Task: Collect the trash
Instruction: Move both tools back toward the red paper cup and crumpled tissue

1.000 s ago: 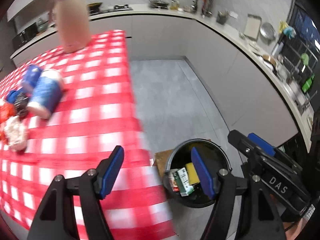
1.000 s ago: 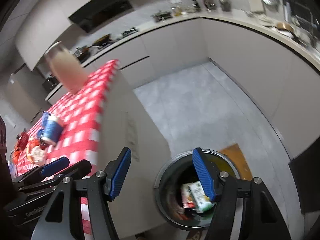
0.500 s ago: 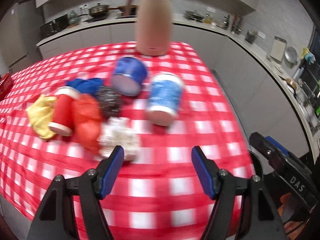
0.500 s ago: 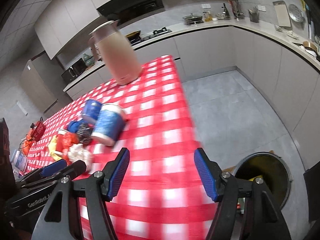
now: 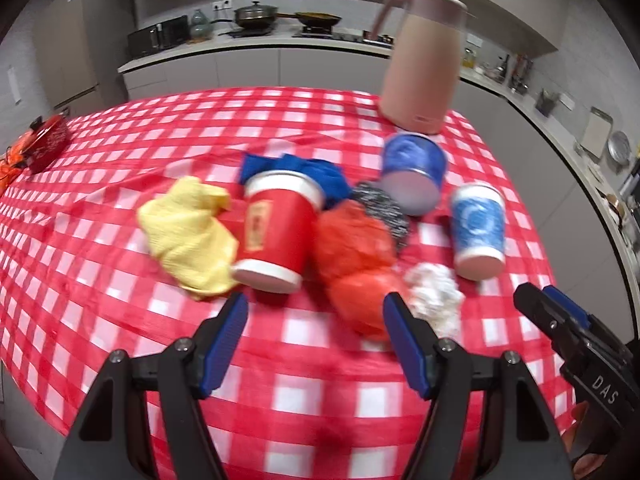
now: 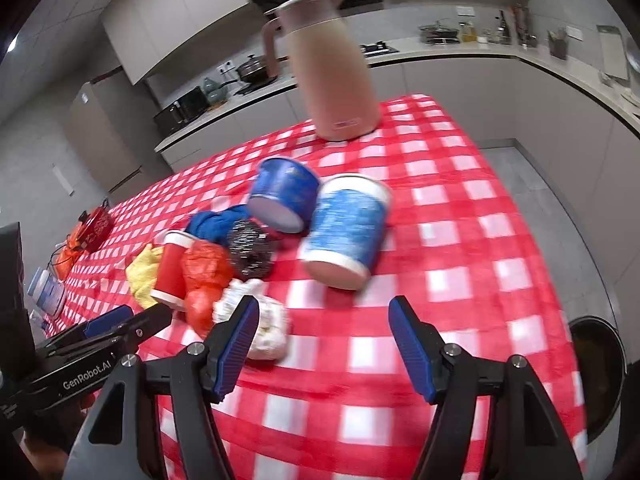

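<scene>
A pile of trash lies on the red checked tablecloth: a red paper cup on its side, an orange plastic bag, a yellow crumpled paper, a white paper wad, a steel scourer, a blue cloth, a dark blue cup and a light blue cup. My left gripper is open and empty, just short of the red cup and orange bag. My right gripper is open and empty, near the white wad and the light blue cup.
A tall pink thermos jug stands at the table's far right corner. A black trash bin stands on the floor off the table's right edge. A red object lies at the far left. Kitchen counters run behind.
Both grippers have swung from above the trash bin back over the table and closer to the trash pile. Both stay open and empty.
</scene>
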